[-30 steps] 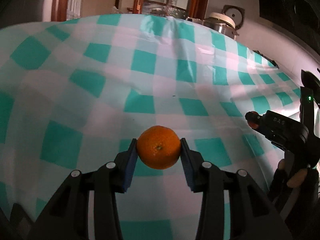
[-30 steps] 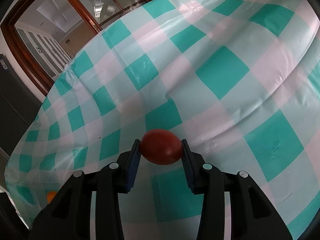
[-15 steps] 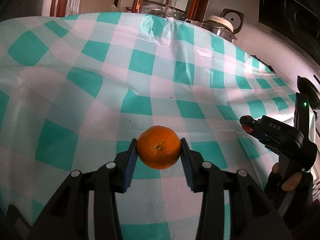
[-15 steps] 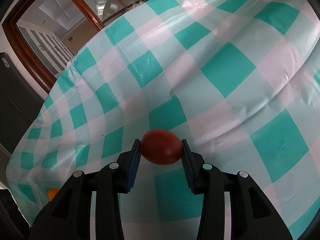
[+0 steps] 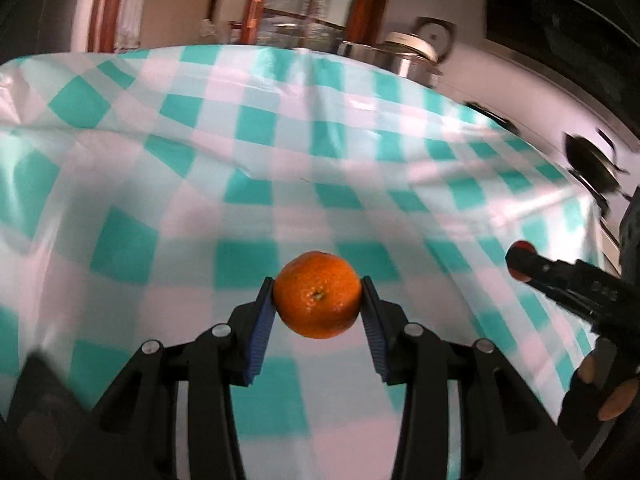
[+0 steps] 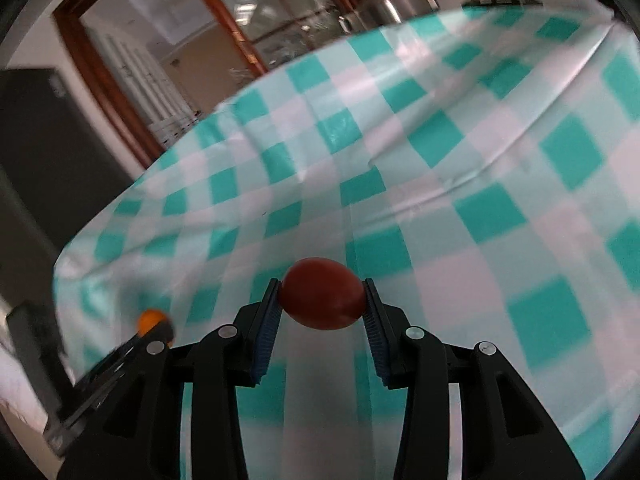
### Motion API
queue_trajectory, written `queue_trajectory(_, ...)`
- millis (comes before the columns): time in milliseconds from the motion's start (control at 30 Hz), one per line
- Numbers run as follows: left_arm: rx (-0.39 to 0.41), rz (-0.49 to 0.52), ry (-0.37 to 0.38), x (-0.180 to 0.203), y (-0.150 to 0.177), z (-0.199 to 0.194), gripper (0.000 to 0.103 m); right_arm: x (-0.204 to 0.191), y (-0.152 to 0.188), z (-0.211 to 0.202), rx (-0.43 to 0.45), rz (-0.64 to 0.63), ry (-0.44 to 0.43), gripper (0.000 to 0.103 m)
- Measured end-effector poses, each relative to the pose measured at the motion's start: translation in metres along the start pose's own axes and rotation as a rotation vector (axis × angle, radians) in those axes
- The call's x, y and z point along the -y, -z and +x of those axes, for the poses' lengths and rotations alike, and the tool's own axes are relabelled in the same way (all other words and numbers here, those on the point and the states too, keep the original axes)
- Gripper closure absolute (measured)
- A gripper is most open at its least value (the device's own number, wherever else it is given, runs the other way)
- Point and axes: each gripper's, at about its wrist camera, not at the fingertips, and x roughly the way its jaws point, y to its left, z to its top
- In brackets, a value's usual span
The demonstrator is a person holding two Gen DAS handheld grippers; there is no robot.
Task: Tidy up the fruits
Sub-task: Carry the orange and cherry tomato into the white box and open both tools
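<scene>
My left gripper (image 5: 318, 300) is shut on an orange (image 5: 317, 294) and holds it above the teal and white checked tablecloth (image 5: 200, 200). My right gripper (image 6: 322, 304) is shut on a dark red oval fruit (image 6: 322, 299), also above the cloth (image 6: 480, 200). In the left wrist view the right gripper shows at the right edge with the red fruit (image 5: 520, 254) at its tip. In the right wrist view the orange (image 6: 150, 319) shows at the lower left, in the left gripper.
A steel pot with a lid (image 5: 394, 54) stands beyond the table's far edge; it also shows in the right wrist view (image 6: 390, 0). A dark pan (image 5: 592, 162) sits at the right. A wooden glazed door (image 6: 192, 52) is behind the table.
Both grippers have pulled back and risen from the table with their fruits still held. More of the far edge and the room shows, and the view is motion blurred.
</scene>
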Motion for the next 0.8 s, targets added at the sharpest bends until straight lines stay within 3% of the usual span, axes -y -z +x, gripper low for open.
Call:
queue_trajectory(200, -0.042, 0.093, 0.108, 0.052, 0.037, -0.031, 0.061, 0.019, 0.053, -0.089, 0.037, -0.070, 0.031, 0.063)
queue_trajectory(367, -0.052, 0.246, 0.194, 0.118, 0.063, -0.051, 0.061, 0.058, 0.088, -0.148, 0.065, -0.043, 0.078, 0.063)
queue_trajectory(633, -0.104, 0.485, 0.374, 0.221, 0.104, -0.069, 0.061, 0.130, 0.137, -0.233, 0.125, 0.012, 0.224, 0.062)
queue_trajectory(800, -0.171, 0.667, 0.487, 0.286, 0.144, -0.072, 0.061, 0.189, 0.175, -0.259, 0.092, 0.109, 0.325, 0.062)
